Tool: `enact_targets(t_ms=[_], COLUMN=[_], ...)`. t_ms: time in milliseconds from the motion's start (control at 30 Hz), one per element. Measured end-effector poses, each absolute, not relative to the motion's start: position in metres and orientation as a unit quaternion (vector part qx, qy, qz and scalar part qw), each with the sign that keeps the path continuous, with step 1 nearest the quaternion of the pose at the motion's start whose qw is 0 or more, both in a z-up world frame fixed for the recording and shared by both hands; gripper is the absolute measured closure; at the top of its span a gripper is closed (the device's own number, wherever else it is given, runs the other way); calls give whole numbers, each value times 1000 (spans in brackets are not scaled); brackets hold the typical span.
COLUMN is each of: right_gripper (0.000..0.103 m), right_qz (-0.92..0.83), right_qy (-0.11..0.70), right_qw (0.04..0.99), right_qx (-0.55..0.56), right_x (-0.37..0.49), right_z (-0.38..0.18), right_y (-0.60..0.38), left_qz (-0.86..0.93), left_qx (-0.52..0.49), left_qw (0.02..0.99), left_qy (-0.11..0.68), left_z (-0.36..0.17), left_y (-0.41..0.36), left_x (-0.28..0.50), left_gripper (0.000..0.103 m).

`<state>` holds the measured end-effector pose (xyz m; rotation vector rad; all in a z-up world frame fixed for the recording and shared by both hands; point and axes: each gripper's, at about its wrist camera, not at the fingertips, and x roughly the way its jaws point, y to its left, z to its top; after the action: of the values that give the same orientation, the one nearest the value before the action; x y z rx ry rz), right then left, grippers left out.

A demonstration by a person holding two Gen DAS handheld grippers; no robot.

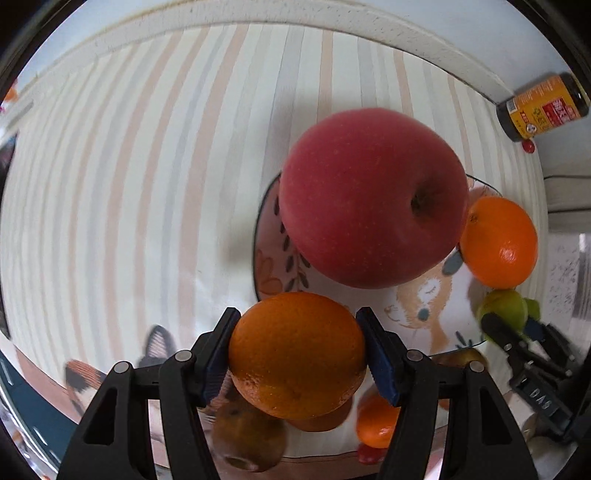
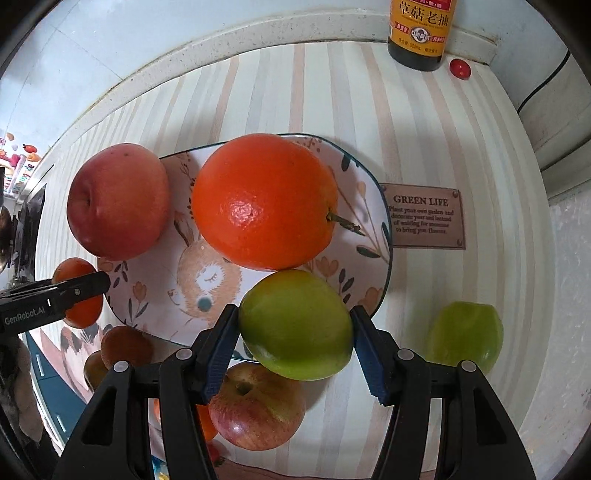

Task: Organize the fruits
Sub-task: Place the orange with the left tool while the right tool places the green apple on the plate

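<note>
My left gripper (image 1: 297, 354) is shut on an orange (image 1: 297, 354) held above the near rim of a rabbit-patterned plate (image 1: 417, 306). A red apple (image 1: 369, 199) and a second orange (image 1: 498, 242) lie on the plate. My right gripper (image 2: 295, 330) is shut on a green fruit (image 2: 295, 330) above the plate's near edge (image 2: 155, 295). In the right wrist view the apple (image 2: 118, 201) sits at the plate's left and the orange (image 2: 264, 201) in its middle. The left gripper (image 2: 70, 291) shows at the left, the right gripper (image 1: 517, 336) at the right.
A dark sauce bottle (image 2: 419, 33) and a small red ball (image 2: 460, 68) stand at the back. A second green fruit (image 2: 467, 338) lies right of the plate. A red-green apple (image 2: 256, 406), brown fruits (image 2: 125, 347) and a small orange (image 1: 376, 421) lie near the front edge.
</note>
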<state>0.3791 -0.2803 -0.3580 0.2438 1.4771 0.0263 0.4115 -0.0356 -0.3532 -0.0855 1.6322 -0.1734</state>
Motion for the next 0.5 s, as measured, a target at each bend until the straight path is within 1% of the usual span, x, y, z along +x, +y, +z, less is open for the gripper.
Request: enact_targets(t_ms=[133, 400, 433, 467, 500], right_gripper=[39, 39, 39, 35, 25], right_qz=[9, 3, 3, 3, 6], right_qy=[668, 671, 673, 673, 672], right_qw=[736, 731, 729, 727, 726], right_qx=[108, 122, 128, 135, 143], right_x=[380, 377, 377, 376, 376], right_z=[-359, -359, -359, -359, -358], right_y=[-280, -273, -274, -275, -276], left_qz=[-65, -45, -47, -51, -53], left_qx=[-51, -71, -75, -76, -74], left_qw=[670, 656, 656, 661, 665], left_qy=[738, 750, 749, 745, 742], left_z=[-362, -363, -361, -358, -355], left_y=[-36, -30, -30, -29, -28], left_x=[410, 415, 415, 416, 416], left_gripper=[40, 40, 38, 35, 23])
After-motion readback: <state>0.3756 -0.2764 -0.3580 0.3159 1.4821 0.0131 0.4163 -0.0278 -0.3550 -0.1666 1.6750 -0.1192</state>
